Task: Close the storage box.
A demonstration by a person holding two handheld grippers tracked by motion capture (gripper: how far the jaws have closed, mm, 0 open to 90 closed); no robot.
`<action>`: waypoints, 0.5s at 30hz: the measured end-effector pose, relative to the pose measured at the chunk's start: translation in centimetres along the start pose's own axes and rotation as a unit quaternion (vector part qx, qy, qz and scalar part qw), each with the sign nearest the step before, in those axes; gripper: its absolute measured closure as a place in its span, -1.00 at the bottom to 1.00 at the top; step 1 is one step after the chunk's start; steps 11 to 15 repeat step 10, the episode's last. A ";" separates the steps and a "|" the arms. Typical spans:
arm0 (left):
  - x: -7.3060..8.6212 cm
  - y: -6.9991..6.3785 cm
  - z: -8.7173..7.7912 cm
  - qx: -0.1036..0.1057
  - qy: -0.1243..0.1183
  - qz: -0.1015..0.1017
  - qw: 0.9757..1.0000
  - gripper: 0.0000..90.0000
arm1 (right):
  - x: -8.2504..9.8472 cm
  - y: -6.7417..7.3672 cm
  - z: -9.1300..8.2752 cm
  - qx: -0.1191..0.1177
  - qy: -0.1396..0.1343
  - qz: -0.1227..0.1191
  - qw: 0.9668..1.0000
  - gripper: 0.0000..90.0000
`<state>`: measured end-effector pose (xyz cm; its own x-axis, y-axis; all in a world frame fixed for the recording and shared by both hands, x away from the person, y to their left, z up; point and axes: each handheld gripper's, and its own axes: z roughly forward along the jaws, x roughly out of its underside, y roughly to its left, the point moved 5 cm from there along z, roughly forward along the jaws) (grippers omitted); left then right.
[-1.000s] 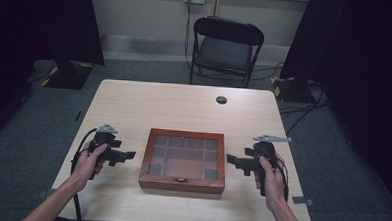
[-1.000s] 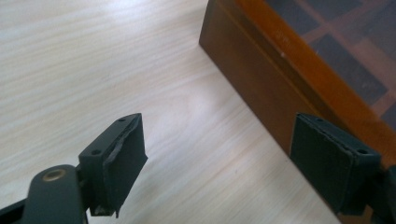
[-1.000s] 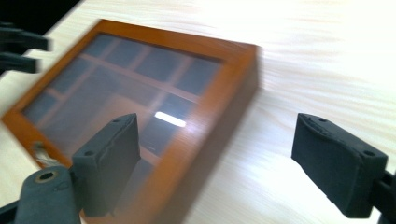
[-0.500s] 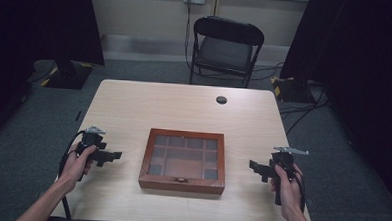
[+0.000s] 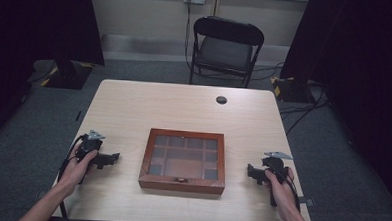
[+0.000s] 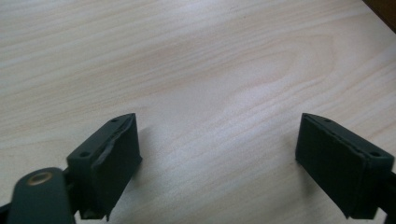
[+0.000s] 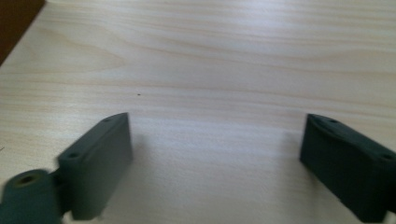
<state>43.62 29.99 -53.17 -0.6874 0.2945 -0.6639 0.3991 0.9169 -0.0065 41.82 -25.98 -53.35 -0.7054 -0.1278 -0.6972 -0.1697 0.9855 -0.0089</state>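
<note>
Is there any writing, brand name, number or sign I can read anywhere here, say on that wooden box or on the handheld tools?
No readable text anywhere.
Wooden box: bare wood, glass lid and a small metal clasp; no label.
Left gripper and right gripper: plain black, no markings legible.
Table: wood grain only.
Yellow-and-black striped tape on the floor: a pattern, no words.

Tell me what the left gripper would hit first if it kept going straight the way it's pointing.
Probably the wooden box: the left gripper, jaws open and empty, points across bare table toward the box's left side. Its exact angle is hard to judge.
</note>
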 end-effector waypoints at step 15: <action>0.3 -0.2 0.6 0.002 -0.033 0.009 0.999 -1.00 | 0.2 0.0 0.2 0.003 -0.013 0.001 1.000 -0.97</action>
